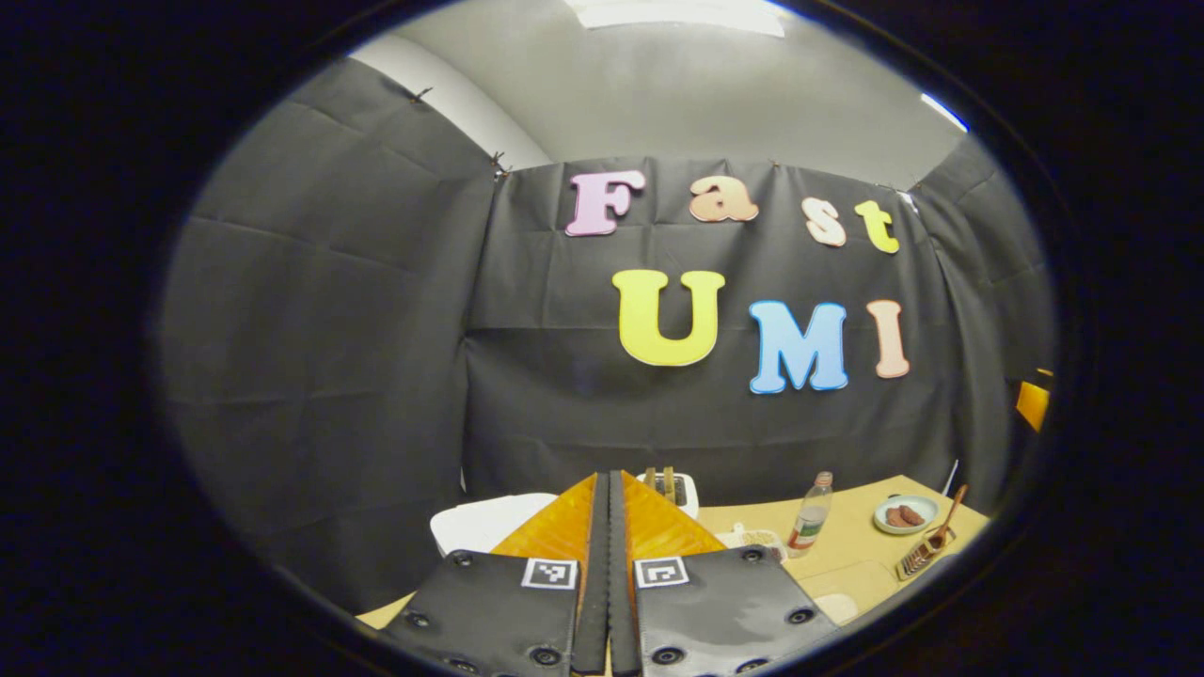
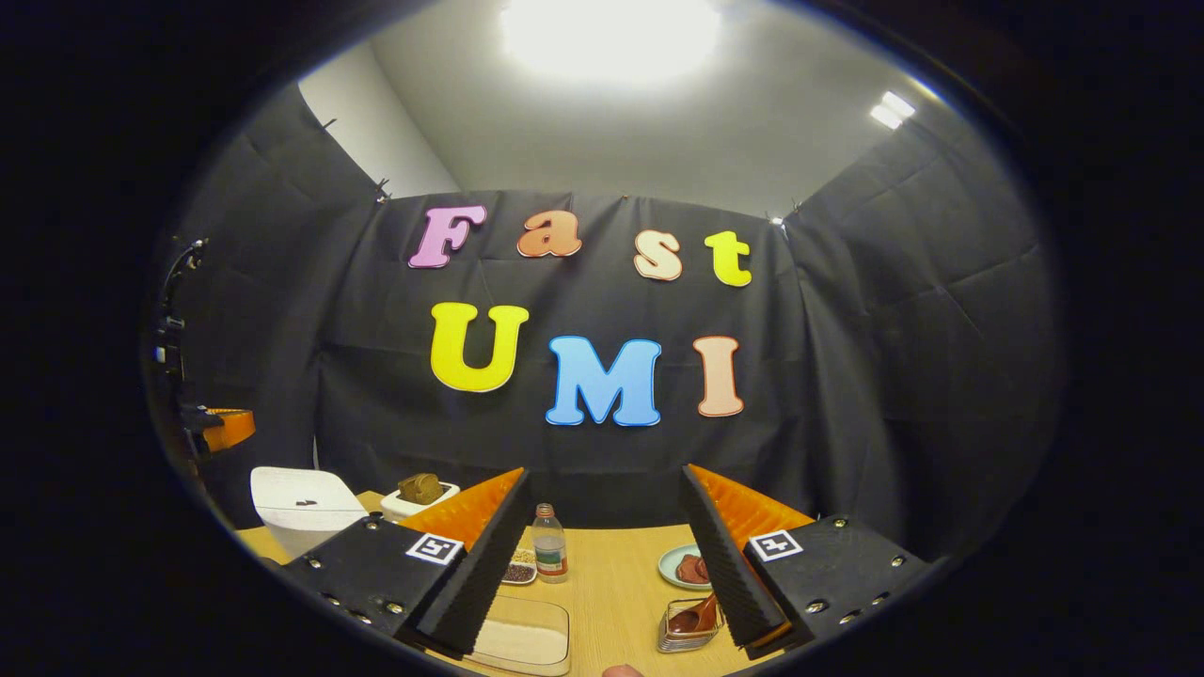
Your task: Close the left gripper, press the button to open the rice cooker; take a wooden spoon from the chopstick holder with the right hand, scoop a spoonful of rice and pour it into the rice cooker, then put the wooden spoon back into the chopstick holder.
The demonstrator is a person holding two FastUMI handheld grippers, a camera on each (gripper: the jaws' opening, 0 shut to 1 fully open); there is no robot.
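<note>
Bottle (image 2: 549,543) between spoon holder (image 2: 689,627), cooker (image 2: 303,508)

Matt wood-grain table (image 2: 611,592), glossy white plastic rice cooker (image 2: 301,508), wire-metal chopstick holder (image 2: 687,630), clear plastic bottle (image 2: 549,545).

Rice cooker, wooden spoon, holder and rice on the table

The white rice cooker (image 2: 303,509) stands at the table's left end with its lid down. The wooden spoon (image 2: 696,617) rests in the wire chopstick holder (image 2: 689,628) on the right side, its bowl visible in the right gripper view; in the left gripper view its handle (image 1: 948,515) leans up and out. A clear box of rice (image 2: 522,639) lies at the near edge, uncovered.
</note>
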